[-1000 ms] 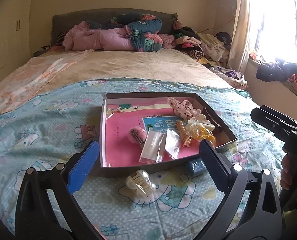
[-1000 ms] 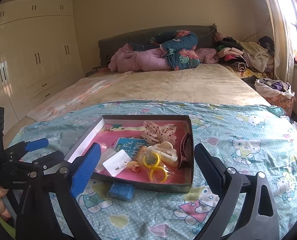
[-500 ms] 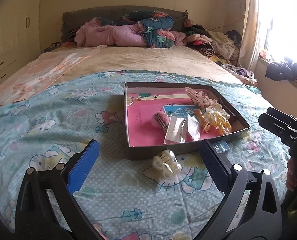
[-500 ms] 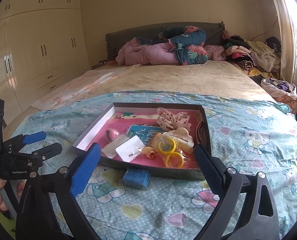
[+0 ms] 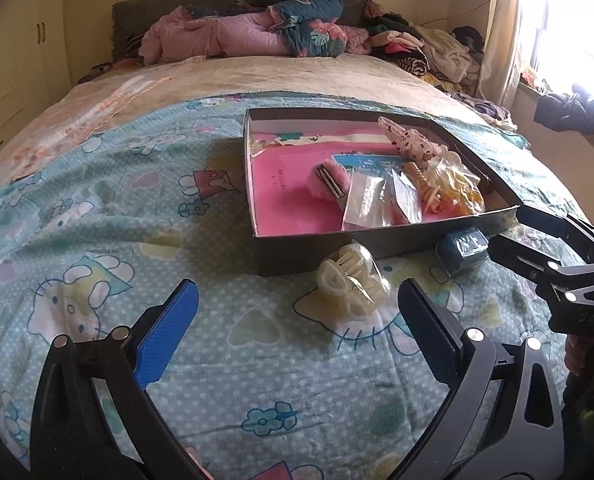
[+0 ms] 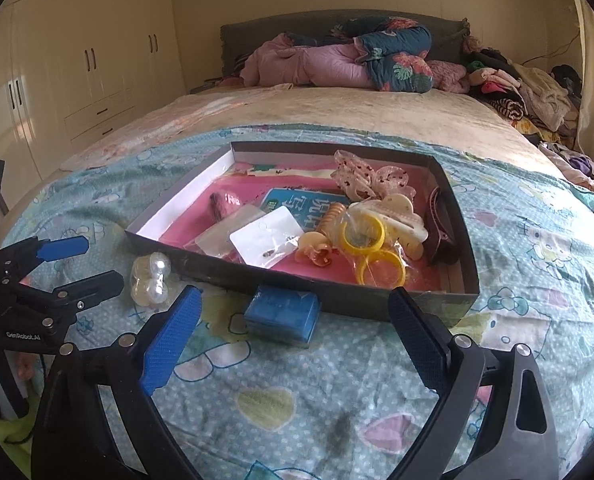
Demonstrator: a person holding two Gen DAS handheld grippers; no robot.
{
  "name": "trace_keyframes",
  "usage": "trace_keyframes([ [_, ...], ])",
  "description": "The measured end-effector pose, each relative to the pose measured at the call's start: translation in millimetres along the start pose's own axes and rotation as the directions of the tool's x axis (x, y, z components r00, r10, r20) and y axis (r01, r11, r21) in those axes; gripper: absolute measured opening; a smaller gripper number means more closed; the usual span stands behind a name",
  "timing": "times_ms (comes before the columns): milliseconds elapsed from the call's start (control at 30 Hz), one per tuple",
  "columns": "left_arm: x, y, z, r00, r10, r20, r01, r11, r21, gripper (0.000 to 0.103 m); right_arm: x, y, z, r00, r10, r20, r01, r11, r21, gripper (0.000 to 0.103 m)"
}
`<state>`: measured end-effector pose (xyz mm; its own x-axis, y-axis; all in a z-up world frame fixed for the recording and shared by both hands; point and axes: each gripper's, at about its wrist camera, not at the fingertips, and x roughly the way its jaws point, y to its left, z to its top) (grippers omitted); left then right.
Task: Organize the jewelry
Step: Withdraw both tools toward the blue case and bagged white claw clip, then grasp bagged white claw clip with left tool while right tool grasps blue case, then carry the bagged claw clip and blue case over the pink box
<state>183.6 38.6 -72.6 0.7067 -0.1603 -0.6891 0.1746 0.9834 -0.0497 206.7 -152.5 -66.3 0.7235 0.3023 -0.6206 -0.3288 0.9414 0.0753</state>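
A dark shallow box point(image 5: 377, 240) point(image 6: 337, 292) with a pink lining lies on the bedspread and holds hair clips, yellow rings point(image 6: 371, 248), clear bags point(image 5: 367, 200) and a pink fuzzy clip point(image 5: 329, 180). A bagged pearl-white hair claw point(image 5: 353, 284) point(image 6: 150, 272) and a small blue box point(image 5: 461, 249) point(image 6: 283, 314) lie on the bedspread in front of it. My left gripper point(image 5: 297, 316) point(image 6: 83, 264) is open and empty, just short of the claw. My right gripper point(image 6: 293, 324) point(image 5: 513, 232) is open and empty, just short of the blue box.
The blue cartoon bedspread point(image 5: 137, 240) covers the near bed. Folded quilts point(image 6: 357, 60) and a clothes pile point(image 6: 517, 88) lie at the headboard. Wardrobes point(image 6: 77, 60) stand on the left, a window point(image 5: 569, 20) on the right.
Both grippers have come lower and closer to the box. The claw and the blue box now lie nearer each gripper's fingertips. Both stay open.
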Motion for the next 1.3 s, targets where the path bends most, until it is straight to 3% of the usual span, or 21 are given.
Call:
trace_keyframes([
  [200,17.7,-5.9,-3.5,0.999,-0.009,-0.032,0.010,1.000,0.026,0.091,25.3,-2.7,-5.5,0.998,0.018,-0.062,-0.018,1.000,0.002,0.083],
  [400,30.4,-9.7,-3.1,0.999,-0.020,-0.051,0.022,0.999,0.033,0.090,39.6,-5.7,-9.2,0.993,0.034,-0.109,-0.032,0.999,0.024,0.080],
  [533,36.2,-11.7,-2.4,0.997,-0.035,-0.062,0.037,0.999,0.028,0.074,43.4,-6.8,-12.0,0.992,0.021,-0.123,-0.017,0.999,0.033,0.070],
  [567,37.2,-12.7,-2.4,0.997,-0.040,-0.065,0.042,0.999,0.031,0.072,43.5,-7.9,-12.2,0.992,0.022,-0.124,-0.017,0.999,0.040,0.065],
  [600,37.5,-14.0,-2.3,0.997,-0.046,-0.066,0.048,0.998,0.033,0.067,43.4,-8.8,-12.4,0.991,0.042,-0.124,-0.036,0.998,0.047,0.052],
  [733,38.2,-21.4,-0.1,0.996,-0.068,-0.064,0.071,0.997,0.044,0.040,39.3,-8.1,-12.5,0.992,0.061,-0.114,-0.056,0.998,0.042,0.049],
  [1300,17.7,-61.0,18.1,0.988,-0.154,-0.018,0.155,0.983,0.096,0.040,-19.8,-30.2,-15.0,0.998,0.051,-0.044,-0.049,0.997,0.062,0.049],
])
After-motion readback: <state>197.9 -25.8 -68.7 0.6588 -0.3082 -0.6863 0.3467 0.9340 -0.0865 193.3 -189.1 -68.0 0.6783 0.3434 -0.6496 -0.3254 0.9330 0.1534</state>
